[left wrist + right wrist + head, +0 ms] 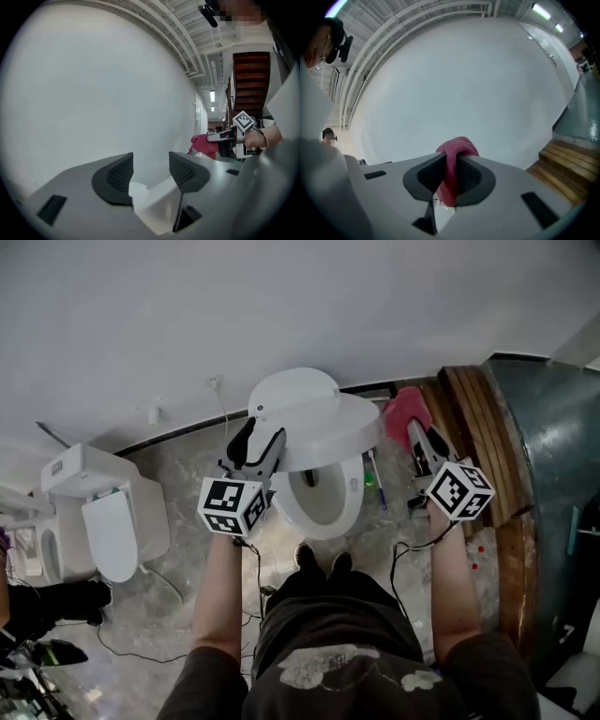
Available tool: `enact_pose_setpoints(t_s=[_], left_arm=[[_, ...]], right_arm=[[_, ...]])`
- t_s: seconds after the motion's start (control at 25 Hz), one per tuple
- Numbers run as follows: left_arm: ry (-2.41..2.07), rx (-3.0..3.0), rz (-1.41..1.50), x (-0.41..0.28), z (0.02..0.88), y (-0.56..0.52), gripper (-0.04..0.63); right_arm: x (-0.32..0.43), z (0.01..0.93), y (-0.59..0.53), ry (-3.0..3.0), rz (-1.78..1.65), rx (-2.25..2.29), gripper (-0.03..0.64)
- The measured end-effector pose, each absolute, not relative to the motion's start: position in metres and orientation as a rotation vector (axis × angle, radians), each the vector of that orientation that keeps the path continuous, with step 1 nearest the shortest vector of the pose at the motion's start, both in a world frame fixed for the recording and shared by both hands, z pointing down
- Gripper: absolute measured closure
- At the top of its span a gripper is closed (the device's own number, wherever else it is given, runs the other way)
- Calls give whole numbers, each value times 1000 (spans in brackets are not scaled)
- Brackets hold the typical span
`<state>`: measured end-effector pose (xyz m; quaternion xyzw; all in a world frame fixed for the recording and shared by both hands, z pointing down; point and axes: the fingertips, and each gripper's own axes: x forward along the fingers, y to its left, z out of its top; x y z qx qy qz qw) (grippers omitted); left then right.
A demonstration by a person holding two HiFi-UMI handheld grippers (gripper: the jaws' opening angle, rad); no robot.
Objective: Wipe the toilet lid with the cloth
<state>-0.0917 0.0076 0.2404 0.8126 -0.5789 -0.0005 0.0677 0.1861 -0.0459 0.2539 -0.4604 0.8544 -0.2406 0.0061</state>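
The white toilet lid (314, 423) stands tilted up over the open bowl (323, 498). My left gripper (246, 439) is at the lid's left edge. In the left gripper view a white piece of the lid (154, 201) sits between the jaws of that gripper (151, 173), which is shut on it. My right gripper (412, 432) hovers just right of the lid, shut on a pink cloth (403, 412). In the right gripper view the cloth (457, 147) bulges out above the jaws of the gripper (451, 176). From the left gripper view the cloth (204, 143) is seen in the air.
A second white toilet (108, 521) stands at the left. Wooden steps (478, 427) and a dark metal panel (548, 474) line the right side. Cables (141, 648) trail over the marble floor. A green item (370, 479) lies right of the bowl. My shoes (319, 561) are in front of it.
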Motion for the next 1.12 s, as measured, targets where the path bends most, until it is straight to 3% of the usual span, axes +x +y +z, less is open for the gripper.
enact_pose_setpoints(t_s=[0.2,1.12], left_arm=[[-1685,2439,44,-82,260,-8,379],[-1862,2035,75,-47,375,98,380]], right_arm=[[171,257,-37,2676,-763,-1426,568],[195,351,12,2778,-1052,-1196,568]])
